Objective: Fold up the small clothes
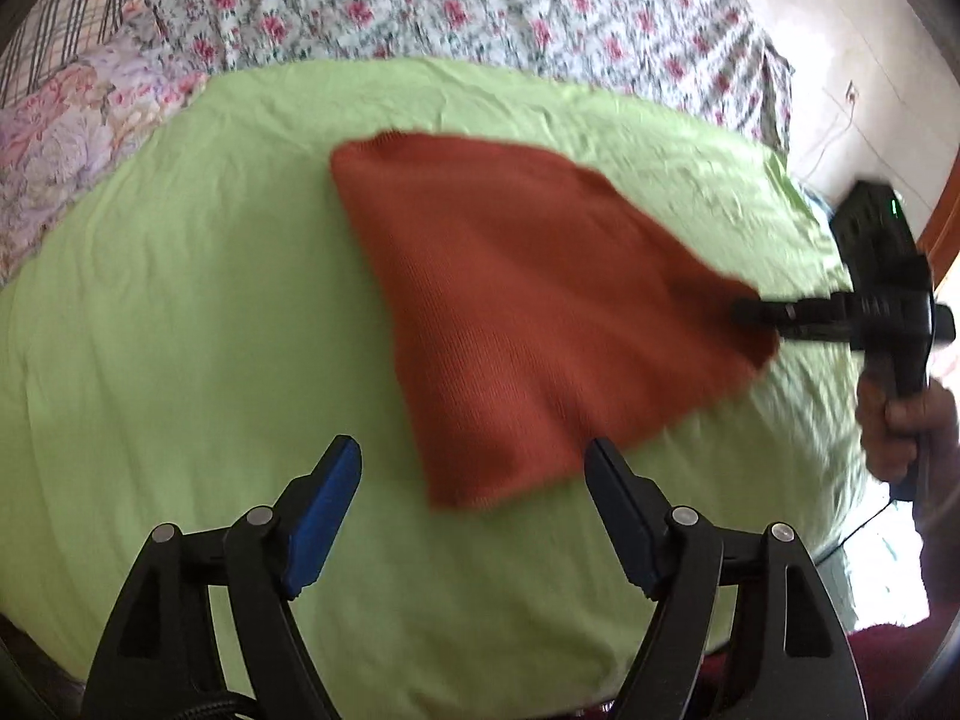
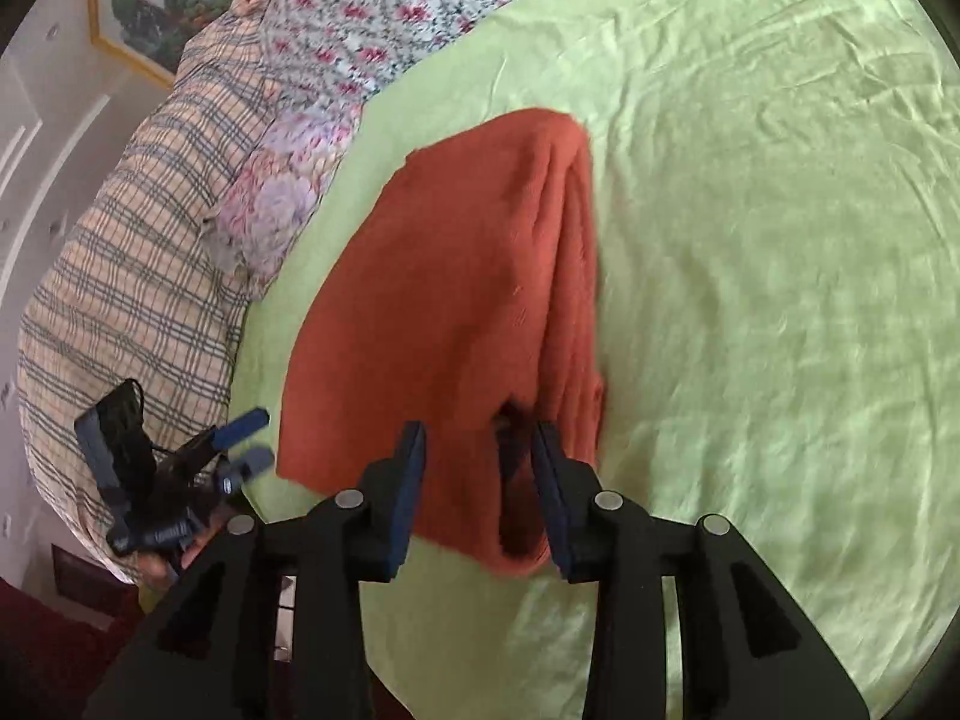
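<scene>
A rust-orange knitted garment [image 1: 510,312] lies folded on a light green sheet [image 1: 180,300]. In the left wrist view its near corner sits just ahead of my left gripper [image 1: 474,474], which stands wide open with nothing pressed between its blue pads. The garment's right corner is drawn out to a point at my right gripper [image 1: 747,312]. In the right wrist view the garment [image 2: 432,300] shows a long fold ridge. Its near corner lies loosely between the parted fingers of my right gripper [image 2: 477,450]. The left gripper [image 2: 255,441] hangs open off the garment's left edge.
A floral bedcover [image 1: 420,6] lies beyond the green sheet [image 2: 780,300]. A plaid pillow [image 2: 120,276] and a flowered pillow [image 2: 270,204] lie at the left. A hand [image 1: 900,414] holds the right gripper over the bed's edge. A framed picture [image 2: 156,0] hangs on the wall.
</scene>
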{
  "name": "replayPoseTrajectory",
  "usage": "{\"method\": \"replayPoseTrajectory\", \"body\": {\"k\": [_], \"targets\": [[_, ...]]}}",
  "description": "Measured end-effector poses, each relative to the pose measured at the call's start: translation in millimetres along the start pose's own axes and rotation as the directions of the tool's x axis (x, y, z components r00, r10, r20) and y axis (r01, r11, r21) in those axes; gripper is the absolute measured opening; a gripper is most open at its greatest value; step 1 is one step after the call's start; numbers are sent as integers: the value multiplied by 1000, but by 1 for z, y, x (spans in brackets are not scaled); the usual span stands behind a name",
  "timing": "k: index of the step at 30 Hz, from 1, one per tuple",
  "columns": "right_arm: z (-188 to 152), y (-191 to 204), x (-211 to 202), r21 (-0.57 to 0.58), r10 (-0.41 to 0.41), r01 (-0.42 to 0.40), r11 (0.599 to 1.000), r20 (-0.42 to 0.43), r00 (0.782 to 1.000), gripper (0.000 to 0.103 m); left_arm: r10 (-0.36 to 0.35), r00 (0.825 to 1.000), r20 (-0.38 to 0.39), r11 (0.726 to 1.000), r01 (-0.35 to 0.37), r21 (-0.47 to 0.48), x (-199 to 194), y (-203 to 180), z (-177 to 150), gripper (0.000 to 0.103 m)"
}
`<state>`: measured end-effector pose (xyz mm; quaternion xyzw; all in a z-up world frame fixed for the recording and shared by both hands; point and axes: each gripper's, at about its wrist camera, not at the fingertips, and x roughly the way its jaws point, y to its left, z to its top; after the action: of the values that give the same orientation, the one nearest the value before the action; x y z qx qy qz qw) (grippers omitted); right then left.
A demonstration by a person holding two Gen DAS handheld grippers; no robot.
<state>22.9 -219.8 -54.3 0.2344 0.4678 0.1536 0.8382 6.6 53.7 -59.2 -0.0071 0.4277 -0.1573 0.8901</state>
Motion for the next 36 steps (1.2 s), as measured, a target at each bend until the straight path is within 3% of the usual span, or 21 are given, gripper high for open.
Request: {"method": "replayPoseTrajectory", "body": {"k": [1, 2, 4, 6, 8, 10, 11, 13, 14, 15, 17, 19, 22, 24, 26, 30, 32, 36], "targets": [[-1, 4, 4, -15, -3, 3, 1000, -13, 1000, 25, 10, 1000, -8, 1000, -10, 4, 4, -2, -5, 77], [-2, 7, 7, -26, -11, 10, 1000, -25, 1000, 4, 21, 1000, -10, 1000, -21, 8, 6, -3, -9, 77], [3, 14, 13, -29, -21, 20, 999, -39, 999, 5, 66, 998, -19, 997, -66, 29, 13, -7, -13, 77], [13, 26, 0, -7, 83, -83, 997, 15, 996, 5, 90, 996, -13, 995, -90, 43, 15, -9, -15, 77], [25, 35, -23, 9, 192, -194, 981, 102, 976, 5, 100, 995, 14, 994, -101, 49, 13, -10, -15, 77], [31, 39, -36, -4, 212, -214, 977, 144, 967, 5, 119, 992, 31, 993, -119, 21, 11, -7, -13, 71], [33, 38, -41, -5, 199, -201, 980, 155, 968, 5, 118, 992, 34, 993, -119, 15, 11, -7, -12, 62], [31, 36, -40, 9, 185, -189, 982, 156, 970, 5, 133, 990, 49, 991, -133, 3, 9, -7, -11, 55], [29, 32, -36, 31, 182, -188, 982, 150, 972, 5, 163, 986, 39, 987, -162, -23, 11, -3, -11, 39], [27, 29, -35, 39, 177, -185, 982, 148, 973, 5, 176, 984, 16, 983, -175, -53, 14, 3, -8, 30], [23, 28, -32, 33, 150, -156, 987, 141, 978, 5, 145, 989, -19, 973, -146, -178, 17, 20, -10, 23], [18, 32, -27, -15, 71, -69, 997, 125, 990, 5, 140, 990, -11, 968, -139, -209, 14, 20, -15, 14], [5, 25, -13, -66, -81, 86, 994, 75, 994, 4, 175, 984, -18, 969, -176, -174, 15, 6, -22, 5], [-4, 14, -4, -89, -167, 171, 981, 52, 985, 4, 176, 983, -45, 967, -182, -180, 21, 3, -26, 4], [-11, 0, 8, -77, -205, 206, 975, 22, 978, 4, 174, 983, -54, 966, -181, -187, 24, 3, -27, 3], [-13, -8, 10, -59, -202, 203, 977, 24, 979, 4, 146, 986, -75, 974, -156, -163, 21, 4, -24, 5], [-12, -6, 9, -76, -212, 213, 974, 12, 977, 4, 114, 990, -81, 982, -124, -140, 13, 5, -24, 10], [-8, -9, -10, -26, -171, 171, 985, 2, 985, 16, 16, 1000, -14, 995, -17, -102, -25, 7, -23, 16]]}}
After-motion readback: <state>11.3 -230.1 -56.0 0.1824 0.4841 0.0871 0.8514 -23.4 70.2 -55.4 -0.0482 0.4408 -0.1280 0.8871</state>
